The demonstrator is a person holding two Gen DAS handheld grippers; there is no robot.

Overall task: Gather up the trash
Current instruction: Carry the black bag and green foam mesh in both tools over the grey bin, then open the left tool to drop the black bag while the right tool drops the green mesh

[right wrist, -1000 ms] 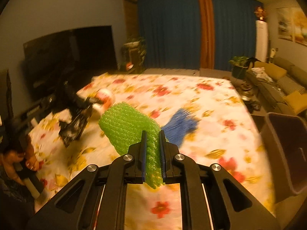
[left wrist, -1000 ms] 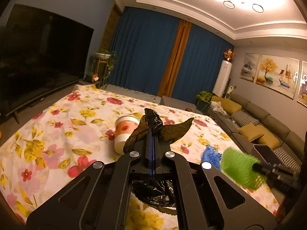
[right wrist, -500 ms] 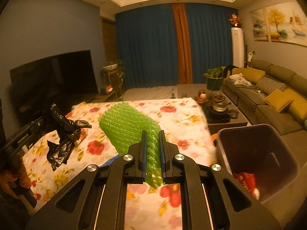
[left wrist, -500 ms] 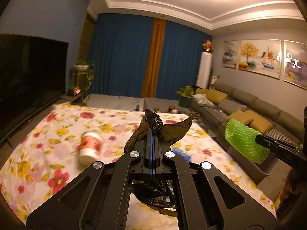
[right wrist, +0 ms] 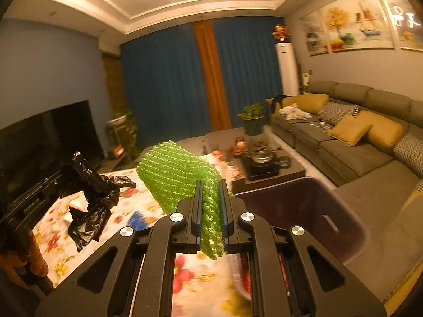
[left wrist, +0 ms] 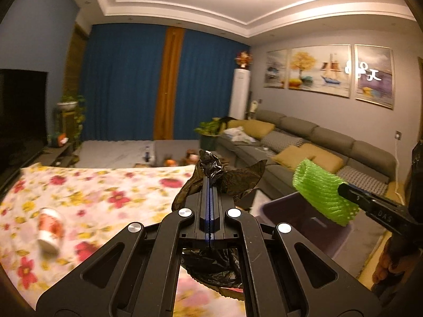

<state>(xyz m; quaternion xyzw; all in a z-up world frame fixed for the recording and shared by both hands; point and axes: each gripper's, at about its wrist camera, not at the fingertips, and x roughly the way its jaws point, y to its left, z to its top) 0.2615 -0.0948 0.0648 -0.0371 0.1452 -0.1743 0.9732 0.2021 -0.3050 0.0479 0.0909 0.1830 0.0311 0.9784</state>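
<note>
Left tongs (left wrist: pixel 208 185) pinching black bag (left wrist: pixel 224 177) — right tongs (right wrist: pixel 210 187) pinching green foam net (right wrist: pixel 179 171) — above bin (right wrist: pixel 304 206)

Cup (left wrist: pixel 49 231) on the cloth (left wrist: pixel 92 195), bin (right wrist: pixel 304 211) right of it, sofa (right wrist: pixel 351 142) behind

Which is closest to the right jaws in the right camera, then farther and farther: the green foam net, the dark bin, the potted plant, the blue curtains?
1. Green foam net: clamped in the right gripper.
2. Dark bin: just beyond, to the right.
3. Potted plant: mid-room, by the sofa end.
4. Blue curtains: on the far wall.
</note>
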